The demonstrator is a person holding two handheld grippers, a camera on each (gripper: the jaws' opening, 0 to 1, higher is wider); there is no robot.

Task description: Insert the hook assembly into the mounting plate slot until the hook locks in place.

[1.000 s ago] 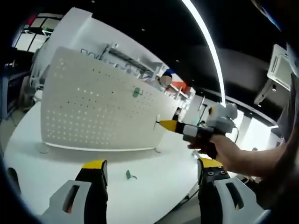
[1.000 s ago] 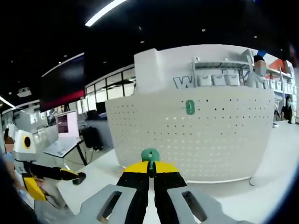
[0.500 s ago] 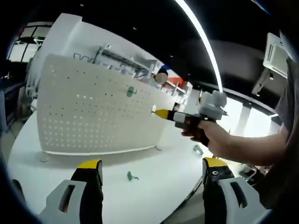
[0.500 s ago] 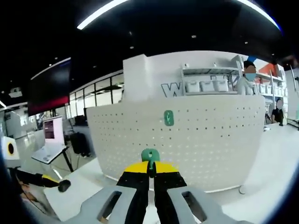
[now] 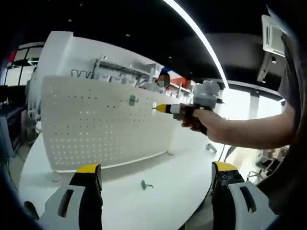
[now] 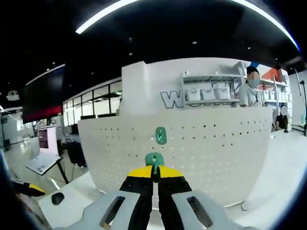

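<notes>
Pegboard (image 5: 105,127) stands upright on my white table (image 5: 158,191), and in the left gripper view I see a green hook (image 5: 133,100) already mounted high on it, with another green hook (image 5: 144,184) lying loose on the table between my left gripper (image 5: 156,175) jaws, which are spread wide apart. Further right, my right gripper (image 5: 160,108) nears the board. In the right gripper view its jaws are pressed together, pinching a green hook assembly (image 6: 154,160) just below the mounted hook.

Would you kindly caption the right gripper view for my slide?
Right tool shut on a green hook, facing the white pegboard with a mounted hook.
</notes>
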